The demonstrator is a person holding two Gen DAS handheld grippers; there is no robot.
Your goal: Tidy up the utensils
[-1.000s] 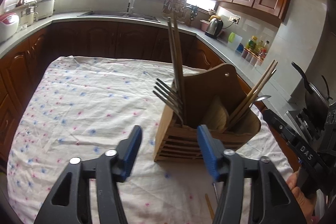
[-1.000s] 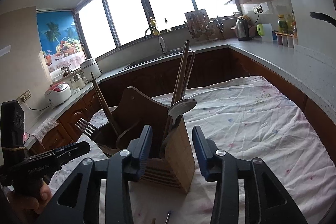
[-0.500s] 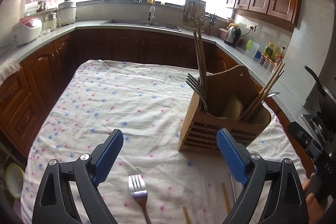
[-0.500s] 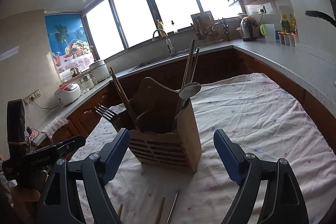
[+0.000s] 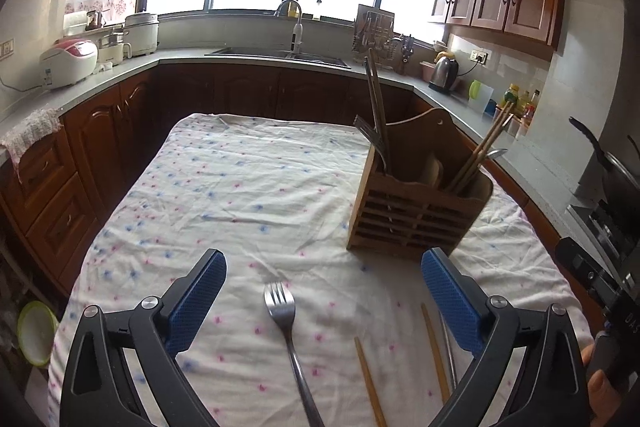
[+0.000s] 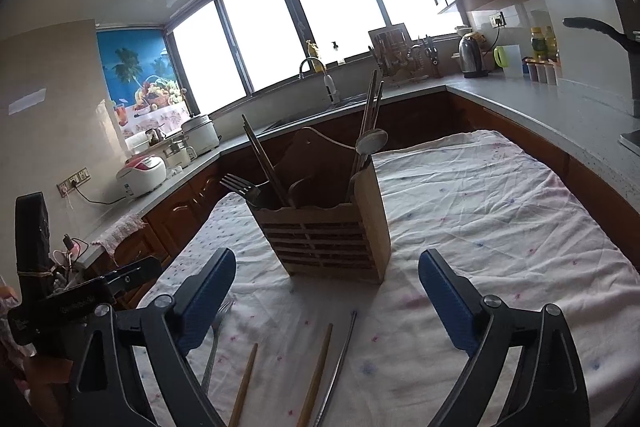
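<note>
A wooden utensil holder point(image 5: 416, 211) point(image 6: 332, 231) stands on the cloth-covered table point(image 5: 248, 187), with forks, chopsticks and a spoon standing in it. A loose fork point(image 5: 286, 323) lies on the cloth between the fingers of my left gripper point(image 5: 322, 295), whose jaws are opening and touch nothing. Two wooden chopsticks point(image 5: 368, 379) and a metal rod point(image 5: 448, 351) lie to the fork's right. In the right wrist view the same chopsticks point(image 6: 318, 371), metal rod point(image 6: 342, 359) and fork point(image 6: 216, 339) lie in front of my right gripper point(image 6: 328, 295), whose jaws are also opening and hold nothing.
Dark wooden cabinets and a grey counter point(image 5: 120, 71) ring the table. On it are a sink point(image 5: 280, 53), rice cookers point(image 5: 68, 63), a kettle point(image 5: 444, 73) and bottles. The other hand-held gripper shows at the right edge point(image 5: 600, 291) and at the left edge point(image 6: 60, 303).
Both grippers pulled back from the holder and their jaws spread wide. The fork, chopsticks and metal rod on the cloth came into view near the fingers.
</note>
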